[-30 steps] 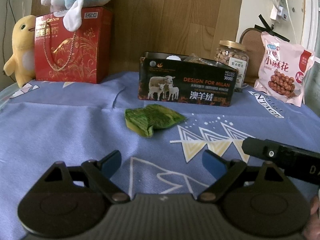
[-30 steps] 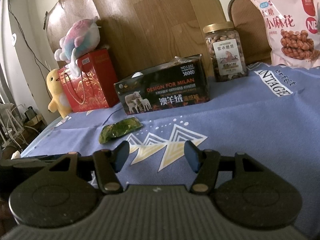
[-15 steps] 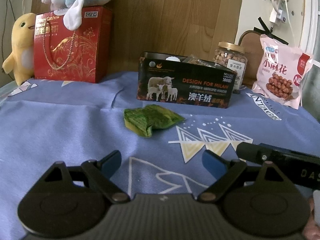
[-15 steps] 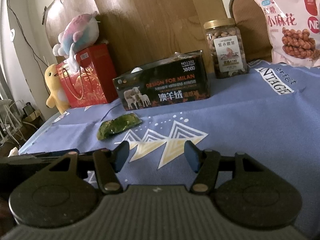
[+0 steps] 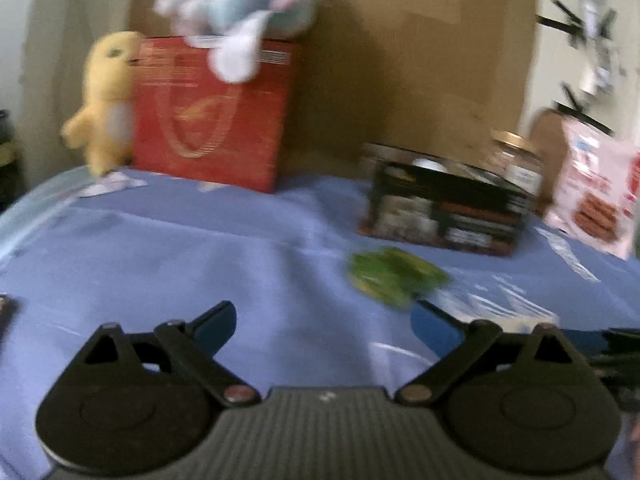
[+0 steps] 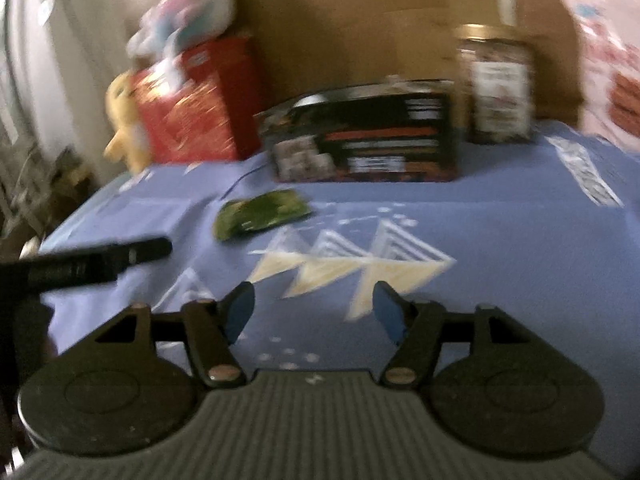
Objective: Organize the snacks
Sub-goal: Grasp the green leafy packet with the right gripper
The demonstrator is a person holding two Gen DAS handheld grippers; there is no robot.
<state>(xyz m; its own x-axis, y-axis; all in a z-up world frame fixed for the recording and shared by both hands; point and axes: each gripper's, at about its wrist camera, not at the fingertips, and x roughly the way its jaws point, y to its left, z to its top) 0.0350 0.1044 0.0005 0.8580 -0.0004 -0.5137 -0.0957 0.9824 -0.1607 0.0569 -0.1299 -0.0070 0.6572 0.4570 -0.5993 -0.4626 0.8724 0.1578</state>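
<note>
Both grippers hang low over the blue cloth (image 5: 200, 248), each with its blue-padded fingers spread apart and nothing between them. Everything is smeared by motion blur, so fine print on the packages cannot be read.

Ahead of the left gripper (image 5: 322, 326) and off toward its right finger lies the green snack packet (image 5: 394, 276), flat on the cloth, just beyond the fingertip and not touching it as far as I can tell. Farther ahead on that same side stands the dark box (image 5: 444, 208), open at the top, with a nut jar (image 5: 516, 164) behind it and a pink snack bag (image 5: 596, 196) at the far right. Far ahead to the left sit a red gift bag (image 5: 212, 128), a yellow plush (image 5: 106, 100) beside it and a pastel plush (image 5: 244, 4) on top.

From the right gripper (image 6: 314, 314), the green packet lies ahead and to the left, well clear of the fingers, with the dark box straight ahead behind it. The jar stands ahead to the right, next to the box.
</note>
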